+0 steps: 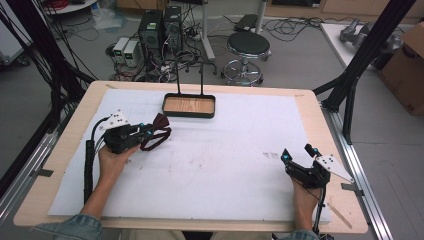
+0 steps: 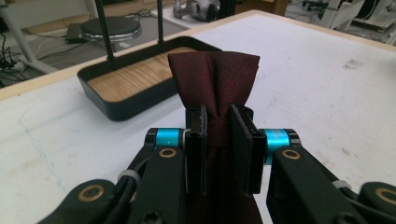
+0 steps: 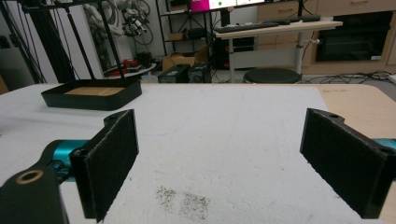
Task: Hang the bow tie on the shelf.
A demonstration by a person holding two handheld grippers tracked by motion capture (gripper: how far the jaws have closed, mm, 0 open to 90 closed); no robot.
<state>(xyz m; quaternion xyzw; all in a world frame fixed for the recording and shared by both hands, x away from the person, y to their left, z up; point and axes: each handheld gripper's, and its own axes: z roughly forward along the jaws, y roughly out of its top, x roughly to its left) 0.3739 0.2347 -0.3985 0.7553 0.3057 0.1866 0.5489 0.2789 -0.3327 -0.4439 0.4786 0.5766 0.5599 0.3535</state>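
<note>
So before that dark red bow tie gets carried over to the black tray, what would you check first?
1. Grip: left gripper shut on the dark red bow tie at its middle: ok.
2. Tie lifted off the white table cover: its strap loop hangs low, cannot tell.
3. Black tray with nothing lying on its wooden floor: ok.
4. Path from tie to tray free of things: ok.
5. The two upright rods at the tray's far side could snag the tie: cannot tell.
6. Right gripper open, holding nothing, well off to the side: ok.
</note>
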